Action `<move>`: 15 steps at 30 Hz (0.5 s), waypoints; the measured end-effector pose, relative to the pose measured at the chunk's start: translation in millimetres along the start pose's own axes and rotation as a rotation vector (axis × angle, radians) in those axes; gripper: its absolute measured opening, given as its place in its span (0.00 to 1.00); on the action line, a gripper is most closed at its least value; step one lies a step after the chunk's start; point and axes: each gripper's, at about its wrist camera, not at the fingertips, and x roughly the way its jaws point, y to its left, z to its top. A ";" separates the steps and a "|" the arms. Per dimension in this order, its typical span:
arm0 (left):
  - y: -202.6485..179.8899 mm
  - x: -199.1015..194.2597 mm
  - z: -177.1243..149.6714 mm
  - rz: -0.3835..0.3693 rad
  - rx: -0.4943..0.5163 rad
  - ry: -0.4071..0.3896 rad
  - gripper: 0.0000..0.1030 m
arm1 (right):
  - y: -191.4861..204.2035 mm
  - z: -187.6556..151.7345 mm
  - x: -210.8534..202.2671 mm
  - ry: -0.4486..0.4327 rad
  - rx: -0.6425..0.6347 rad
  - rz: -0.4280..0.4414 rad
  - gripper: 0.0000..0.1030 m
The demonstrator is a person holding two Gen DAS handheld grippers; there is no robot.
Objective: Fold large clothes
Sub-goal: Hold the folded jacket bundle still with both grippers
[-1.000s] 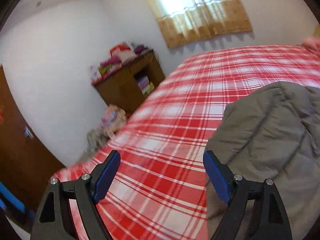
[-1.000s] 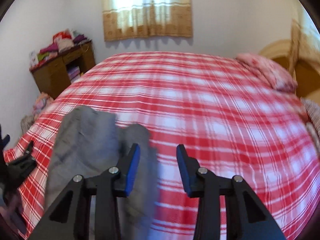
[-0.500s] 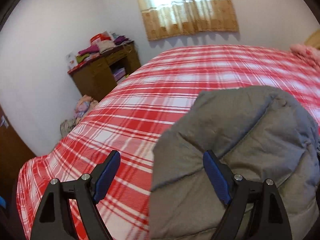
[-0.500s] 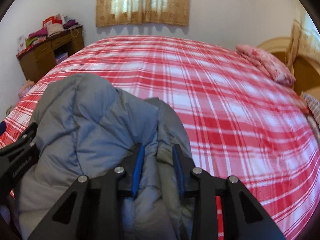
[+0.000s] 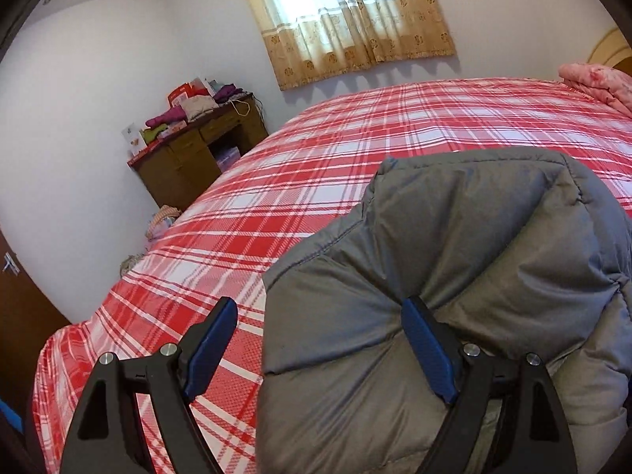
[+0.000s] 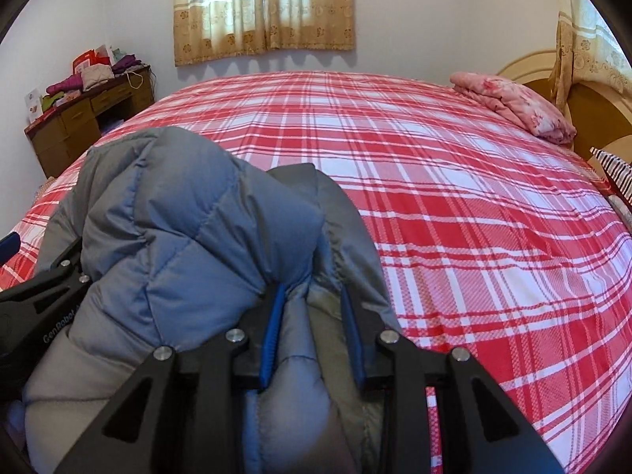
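A grey padded jacket (image 5: 474, 245) with a blue lining (image 6: 197, 229) lies bunched near the front edge of a bed with a red plaid sheet (image 5: 316, 181). My left gripper (image 5: 320, 339) is open; the jacket's left edge lies between its fingers, with the right finger pressed into the fabric. My right gripper (image 6: 312, 331) is shut on a fold of the jacket (image 6: 308, 339). The left gripper's body (image 6: 43, 296) shows at the left of the right wrist view.
A brown desk (image 5: 197, 158) piled with clothes stands by the left wall. A pink folded blanket (image 6: 513, 106) lies near the headboard (image 6: 592, 110). A curtained window (image 6: 264, 4) is behind the bed. Striped cloth (image 6: 612, 170) shows at the right edge.
The right gripper moved onto the jacket and shut on a fold. The left gripper swung right, bringing the jacket's edge between its open fingers.
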 end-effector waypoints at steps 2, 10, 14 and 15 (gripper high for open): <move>-0.6 1.7 -1.7 -0.001 -0.003 0.000 0.84 | 0.0 -0.8 0.3 0.001 0.000 -0.001 0.32; -4.6 10.2 -4.6 -0.021 0.004 0.025 0.84 | -1.3 -4.4 5.0 0.019 0.021 0.000 0.32; -7.0 10.9 -5.3 -0.016 0.012 0.027 0.84 | -0.9 -5.2 6.5 0.027 0.019 -0.003 0.32; -6.8 11.2 -5.9 -0.014 0.013 0.026 0.84 | -1.3 -5.3 7.0 0.025 0.019 -0.004 0.32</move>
